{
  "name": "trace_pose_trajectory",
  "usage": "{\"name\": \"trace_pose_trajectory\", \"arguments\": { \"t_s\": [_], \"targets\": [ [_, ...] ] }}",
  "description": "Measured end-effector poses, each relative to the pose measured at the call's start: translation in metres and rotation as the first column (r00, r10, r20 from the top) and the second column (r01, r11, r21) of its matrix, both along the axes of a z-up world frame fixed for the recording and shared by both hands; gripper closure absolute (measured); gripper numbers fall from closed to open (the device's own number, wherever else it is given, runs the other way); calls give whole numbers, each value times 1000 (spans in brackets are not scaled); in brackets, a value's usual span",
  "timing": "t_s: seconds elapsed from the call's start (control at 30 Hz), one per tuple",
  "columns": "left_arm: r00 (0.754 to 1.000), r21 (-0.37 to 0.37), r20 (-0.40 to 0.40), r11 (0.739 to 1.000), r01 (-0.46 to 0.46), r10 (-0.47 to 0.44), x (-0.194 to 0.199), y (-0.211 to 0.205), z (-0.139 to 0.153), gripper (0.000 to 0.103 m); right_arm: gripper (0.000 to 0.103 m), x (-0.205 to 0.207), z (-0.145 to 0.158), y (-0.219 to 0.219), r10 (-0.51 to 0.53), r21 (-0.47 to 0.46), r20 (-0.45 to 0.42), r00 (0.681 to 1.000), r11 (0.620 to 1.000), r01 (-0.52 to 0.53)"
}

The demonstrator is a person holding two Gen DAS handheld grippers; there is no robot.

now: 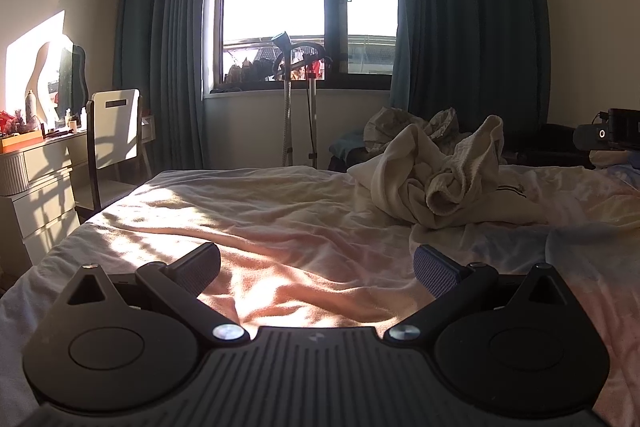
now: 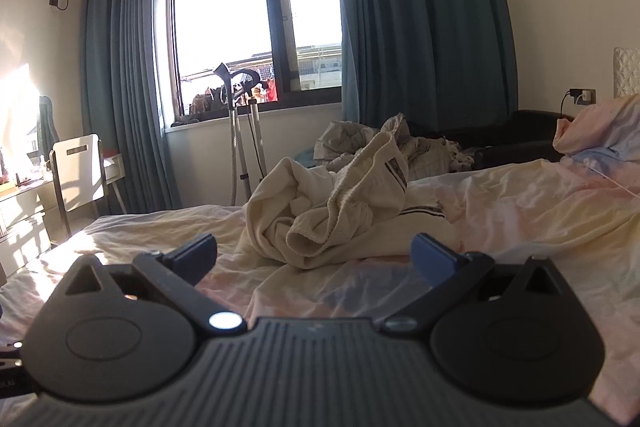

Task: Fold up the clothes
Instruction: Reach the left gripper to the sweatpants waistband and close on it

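A crumpled cream garment [image 1: 436, 179] with dark stripe trim lies in a heap on the bed [image 1: 280, 227], to the right of centre in the left wrist view. In the right wrist view the garment [image 2: 328, 211] sits just beyond the fingers, near the middle. My left gripper [image 1: 318, 269] is open and empty, low over the sunlit sheet, well short of the garment. My right gripper [image 2: 314, 255] is open and empty, close in front of the heap.
A second pile of pale clothes [image 2: 360, 139] lies behind the garment. A garment steamer stand [image 1: 290, 99] is by the window. A chair [image 1: 114, 143] and a dresser [image 1: 36, 179] stand left of the bed. Pillows [image 2: 600, 131] lie at the right.
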State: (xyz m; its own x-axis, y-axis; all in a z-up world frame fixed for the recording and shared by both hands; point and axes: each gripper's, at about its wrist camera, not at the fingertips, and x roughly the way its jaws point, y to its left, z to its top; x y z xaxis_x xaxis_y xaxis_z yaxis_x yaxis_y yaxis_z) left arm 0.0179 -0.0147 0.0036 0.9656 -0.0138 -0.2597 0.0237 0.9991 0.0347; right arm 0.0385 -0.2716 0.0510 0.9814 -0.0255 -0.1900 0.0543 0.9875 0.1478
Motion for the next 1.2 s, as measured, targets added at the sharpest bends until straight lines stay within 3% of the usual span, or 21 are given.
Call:
{"name": "trace_pose_trajectory", "arguments": {
  "t_s": [0.1, 0.2, 0.43, 0.63, 0.73, 0.83, 0.97, 1.0, 1.03, 1.13, 1.2],
  "targets": [
    [998, 33, 9, 998, 59, -59, 19, -16, 5, 0, 0, 20, 10, -12, -32, 8, 0, 999, 999, 32],
    [990, 79, 25, 987, 138, -141, 44, -44, 5, 0, 0, 37, 1, -28, -44, 53, -40, 998, 998, 46],
    [963, 230, 12, 938, 258, -268, 127, -119, -16, 0, 0, 57, -23, -58, -78, 134, -89, 993, 987, 90],
    [942, 260, -7, 909, 326, -336, 209, -167, -36, 2, 0, 63, -36, -71, -130, 154, -42, 991, 979, 135],
    [931, 240, -26, 902, 360, -364, 253, -187, -45, 13, 0, 71, -45, -81, -172, 165, -41, 984, 970, 176],
    [924, 216, -64, 899, 382, -377, 297, -211, -58, 16, 0, 81, -56, -90, -195, 196, -63, 979, 959, 204],
    [942, 260, -92, 906, 335, -322, 346, -244, -77, 17, 0, 94, -73, -102, -208, 242, -102, 973, 943, 227],
    [947, 268, -98, 908, 321, -305, 356, -249, -80, 20, 0, 97, -77, -105, -210, 253, -112, 971, 939, 233],
    [949, 268, -103, 910, 315, -298, 363, -252, -82, 30, 0, 100, -80, -105, -204, 259, -124, 971, 938, 230],
    [936, 193, -158, 920, 341, -314, 383, -256, -79, 74, 0, 106, -87, -103, -182, 263, -131, 974, 941, 212],
    [933, 127, -162, 930, 344, -323, 385, -250, -68, 80, 0, 108, -89, -99, -173, 249, -134, 976, 947, 202]
  ]
}}
